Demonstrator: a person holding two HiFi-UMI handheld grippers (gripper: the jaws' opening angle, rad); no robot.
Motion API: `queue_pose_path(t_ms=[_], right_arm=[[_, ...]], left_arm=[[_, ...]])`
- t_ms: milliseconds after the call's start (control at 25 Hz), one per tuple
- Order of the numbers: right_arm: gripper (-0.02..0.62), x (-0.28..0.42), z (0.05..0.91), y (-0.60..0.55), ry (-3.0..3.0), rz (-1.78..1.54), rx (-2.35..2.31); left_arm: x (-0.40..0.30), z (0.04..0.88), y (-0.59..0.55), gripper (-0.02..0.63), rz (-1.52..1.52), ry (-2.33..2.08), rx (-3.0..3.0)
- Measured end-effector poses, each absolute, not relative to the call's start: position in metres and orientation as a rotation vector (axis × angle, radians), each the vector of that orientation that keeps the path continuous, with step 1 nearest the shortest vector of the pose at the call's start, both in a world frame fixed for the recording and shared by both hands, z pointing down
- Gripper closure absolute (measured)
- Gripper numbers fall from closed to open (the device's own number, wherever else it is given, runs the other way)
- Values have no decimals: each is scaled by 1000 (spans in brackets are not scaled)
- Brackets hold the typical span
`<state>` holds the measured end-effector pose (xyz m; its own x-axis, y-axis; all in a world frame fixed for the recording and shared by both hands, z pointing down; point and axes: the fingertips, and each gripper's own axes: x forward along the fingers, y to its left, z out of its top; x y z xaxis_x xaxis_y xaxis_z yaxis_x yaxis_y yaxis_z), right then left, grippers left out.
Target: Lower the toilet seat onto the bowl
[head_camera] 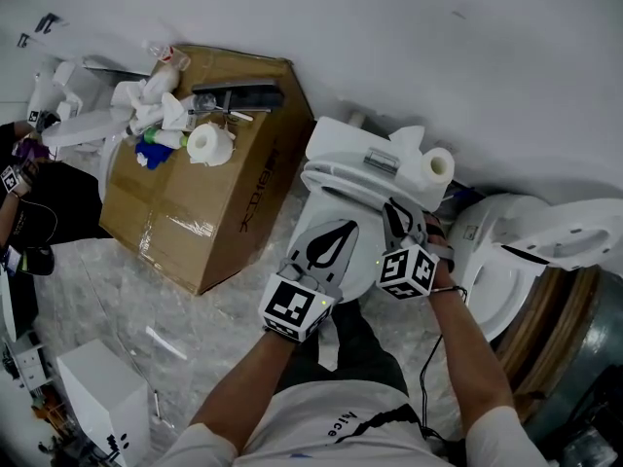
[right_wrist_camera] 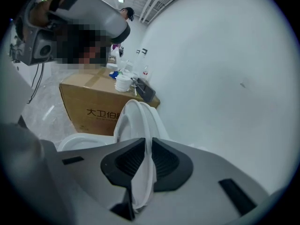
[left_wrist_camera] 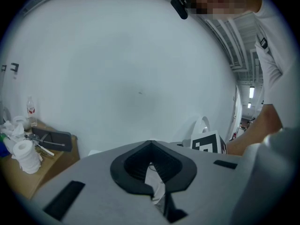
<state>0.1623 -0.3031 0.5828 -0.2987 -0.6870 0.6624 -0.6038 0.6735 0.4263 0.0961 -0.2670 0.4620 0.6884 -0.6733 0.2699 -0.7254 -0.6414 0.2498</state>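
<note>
The toilet seat (right_wrist_camera: 139,125) is held upright above the bowl (right_wrist_camera: 79,142) — its white rim is clamped between the jaws of the right gripper (right_wrist_camera: 146,144). The left gripper (left_wrist_camera: 150,149) is closed; a white sliver behind its jaws cannot be identified. A cardboard box (right_wrist_camera: 91,109) is seen nearby.

In the head view the left gripper (head_camera: 336,236) and right gripper (head_camera: 397,220) cover most of the bowl (head_camera: 362,269). In the right gripper view the seat (right_wrist_camera: 140,121) runs out of sight behind the pads and cuts short the print on the box (right_wrist_camera: 89,102). What the white sliver (left_wrist_camera: 154,182) between the left pads is cannot be told. The head view's left edge crops a person (head_camera: 24,202).
</note>
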Motion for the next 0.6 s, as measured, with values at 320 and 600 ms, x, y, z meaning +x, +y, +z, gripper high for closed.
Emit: queue_pose_path(t_ms=[320, 600], right_arm=[[541, 148, 583, -272, -2028, -39, 962], [540, 127, 587, -226, -2014, -2, 963]], left_arm=[[83, 458, -248, 597, 216, -1088, 2568], [63, 452, -221, 597, 198, -1054, 2596]])
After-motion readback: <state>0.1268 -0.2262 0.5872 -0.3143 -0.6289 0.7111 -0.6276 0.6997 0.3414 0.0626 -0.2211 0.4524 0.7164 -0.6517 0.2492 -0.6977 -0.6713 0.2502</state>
